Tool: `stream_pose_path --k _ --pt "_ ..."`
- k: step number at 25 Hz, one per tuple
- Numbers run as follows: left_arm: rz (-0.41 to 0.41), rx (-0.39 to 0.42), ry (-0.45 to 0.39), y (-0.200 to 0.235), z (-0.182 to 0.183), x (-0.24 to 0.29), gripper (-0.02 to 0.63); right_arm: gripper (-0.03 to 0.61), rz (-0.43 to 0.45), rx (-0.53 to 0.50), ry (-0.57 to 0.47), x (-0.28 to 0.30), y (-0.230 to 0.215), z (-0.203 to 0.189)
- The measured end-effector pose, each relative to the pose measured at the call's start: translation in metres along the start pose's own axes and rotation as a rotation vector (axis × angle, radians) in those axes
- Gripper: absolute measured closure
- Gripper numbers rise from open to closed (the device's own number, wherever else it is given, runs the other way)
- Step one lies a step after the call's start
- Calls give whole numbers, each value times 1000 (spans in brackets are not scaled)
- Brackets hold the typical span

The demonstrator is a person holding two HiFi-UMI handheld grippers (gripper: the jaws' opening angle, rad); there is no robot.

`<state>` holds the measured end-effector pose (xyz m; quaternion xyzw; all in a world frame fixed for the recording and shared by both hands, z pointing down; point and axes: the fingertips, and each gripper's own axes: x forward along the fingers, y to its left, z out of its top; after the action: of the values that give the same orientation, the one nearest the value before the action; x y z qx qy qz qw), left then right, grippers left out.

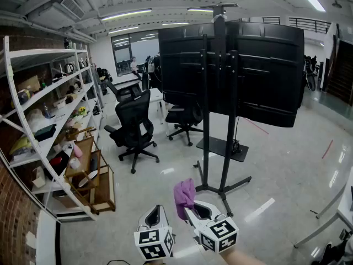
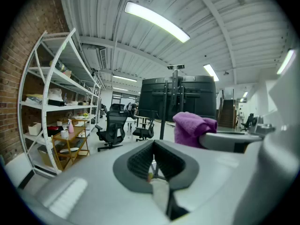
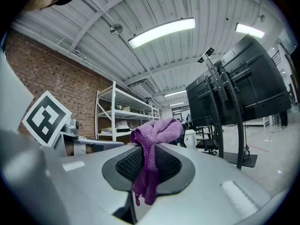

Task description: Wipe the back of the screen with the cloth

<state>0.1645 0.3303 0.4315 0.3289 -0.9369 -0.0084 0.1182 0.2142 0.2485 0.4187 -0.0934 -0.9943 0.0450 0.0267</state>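
A large black screen (image 1: 242, 70) shows its back, mounted on a black wheeled stand (image 1: 220, 148) in the middle of the room. A purple cloth (image 1: 185, 196) is bunched in my right gripper (image 1: 191, 210), which is shut on it low in the head view, well short of the screen. In the right gripper view the cloth (image 3: 152, 146) hangs from between the jaws, with the screen (image 3: 239, 93) off to the right. My left gripper (image 1: 156, 217) sits just left of the right one, shut and empty. The left gripper view shows the cloth (image 2: 192, 128) beside it and the screen (image 2: 180, 100) ahead.
White shelving (image 1: 44, 120) full of items lines the left wall, with a wooden cart (image 1: 91, 175) in front. Black office chairs (image 1: 134, 128) stand left of the stand. A table leg (image 1: 325, 220) shows at the right edge. Glossy floor (image 1: 276, 170) lies around the stand.
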Motion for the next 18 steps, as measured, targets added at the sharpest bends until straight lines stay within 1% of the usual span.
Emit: stream_pose_path --k 4,8,13,18 --pt "7 6 -2 21 3 18 606 523 4 3 0 25 0 -4" --pt "16 3 -8 37 7 53 606 523 0 13 6 59 -22 -11" --pt "23 19 -2 56 18 126 606 523 9 14 3 129 -65 -10" --pt "19 27 -4 78 53 223 606 523 24 1 6 218 -122 8"
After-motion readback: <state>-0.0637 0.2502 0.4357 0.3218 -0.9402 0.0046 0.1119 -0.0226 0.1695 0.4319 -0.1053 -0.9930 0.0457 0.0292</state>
